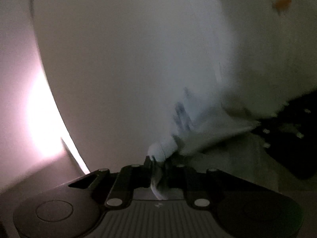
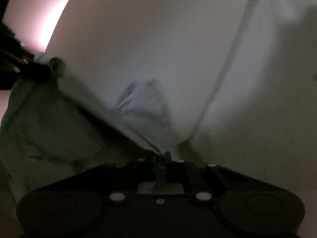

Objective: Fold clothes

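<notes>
Blurred garment (image 1: 198, 99) hides tongs' (image 1: 156, 161) tips.

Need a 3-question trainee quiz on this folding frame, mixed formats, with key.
1. True or false: the left claw is shut on the pale blue-white cloth garment.
2. In the right wrist view, what is pinched in the right claw?
A. an edge of the pale garment
B. a wooden hanger
C. nothing
3. Fill in: in the left wrist view, the small blurred spot on the garment near the top right is ____ in colour.

Key: 1 true; 2 A; 3 orange.
</notes>
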{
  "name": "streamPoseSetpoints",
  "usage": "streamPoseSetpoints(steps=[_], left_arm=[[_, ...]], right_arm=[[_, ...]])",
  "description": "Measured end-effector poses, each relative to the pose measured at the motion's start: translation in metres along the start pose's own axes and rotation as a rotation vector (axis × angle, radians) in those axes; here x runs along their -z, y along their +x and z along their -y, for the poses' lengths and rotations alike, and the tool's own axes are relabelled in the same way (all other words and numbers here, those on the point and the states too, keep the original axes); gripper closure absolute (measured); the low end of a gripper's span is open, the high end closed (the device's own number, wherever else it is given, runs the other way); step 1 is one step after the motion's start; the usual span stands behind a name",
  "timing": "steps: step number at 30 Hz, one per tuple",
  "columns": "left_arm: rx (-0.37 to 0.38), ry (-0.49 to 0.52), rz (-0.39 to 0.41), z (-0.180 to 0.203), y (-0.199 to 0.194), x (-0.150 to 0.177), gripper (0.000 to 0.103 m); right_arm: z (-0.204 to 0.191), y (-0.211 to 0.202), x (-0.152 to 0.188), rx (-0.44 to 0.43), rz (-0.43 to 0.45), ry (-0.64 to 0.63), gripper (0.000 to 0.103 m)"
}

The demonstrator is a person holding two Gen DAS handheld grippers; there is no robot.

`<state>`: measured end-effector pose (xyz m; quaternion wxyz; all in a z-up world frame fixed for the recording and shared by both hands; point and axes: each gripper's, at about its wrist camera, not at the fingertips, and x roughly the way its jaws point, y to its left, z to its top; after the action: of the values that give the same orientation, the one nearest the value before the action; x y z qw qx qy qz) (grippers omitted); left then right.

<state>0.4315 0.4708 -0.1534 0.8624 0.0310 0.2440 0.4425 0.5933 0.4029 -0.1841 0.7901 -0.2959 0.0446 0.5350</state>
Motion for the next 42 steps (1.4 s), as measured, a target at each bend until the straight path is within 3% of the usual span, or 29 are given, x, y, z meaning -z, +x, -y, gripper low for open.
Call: streamPoseSetpoints(steps=[6,13,18,22,29,32,34,36,37,42], left_arm=[[-0.03,0.082,0.333,0.009,-0.098,-0.069,0.09],[0.084,-0.017,0.654,0.02,-0.245,-0.141,0.09],[0.121,-0.074,0.969,0.025,-0.396,-0.158,0.09],[0.202,-0.129,1.132,0.015,-0.504,-0.152,0.09],[0.297,-0.232,1.286,0.0,-0.647,-0.115,0.089],[0.295,-0.298,1.328,-0.011,-0.686,-0.106,0.09],[0.262,-0.372,1.343,-0.018,-0.707,-0.099,0.101],[0.222,-0.402,1.347,-0.022,-0.725,-0.095,0.101],[0.26,-0.407,1.327,-0.025,-0.732,-0.092,0.101],[0.614,-0.301,1.086,-0.012,-0.726,-0.082,0.1]], right_arm=[[0.043,-0.119,-0.048,0.227,0.16,0.105,0.097],[0.083,-0.329,-0.103,0.589,0.411,0.166,0.096],[0.065,-0.497,-0.122,0.824,0.556,0.104,0.096],[0.027,-0.625,-0.125,0.97,0.673,0.032,0.096],[-0.046,-0.778,-0.127,1.158,0.776,-0.084,0.096],[-0.068,-0.817,-0.126,1.194,0.784,-0.093,0.096],[-0.08,-0.838,-0.12,1.213,0.779,-0.085,0.096],[-0.088,-0.855,-0.111,1.213,0.768,-0.047,0.096],[-0.09,-0.857,-0.103,1.208,0.76,-0.021,0.096],[-0.092,-0.839,-0.067,1.295,0.642,-0.003,0.096]])
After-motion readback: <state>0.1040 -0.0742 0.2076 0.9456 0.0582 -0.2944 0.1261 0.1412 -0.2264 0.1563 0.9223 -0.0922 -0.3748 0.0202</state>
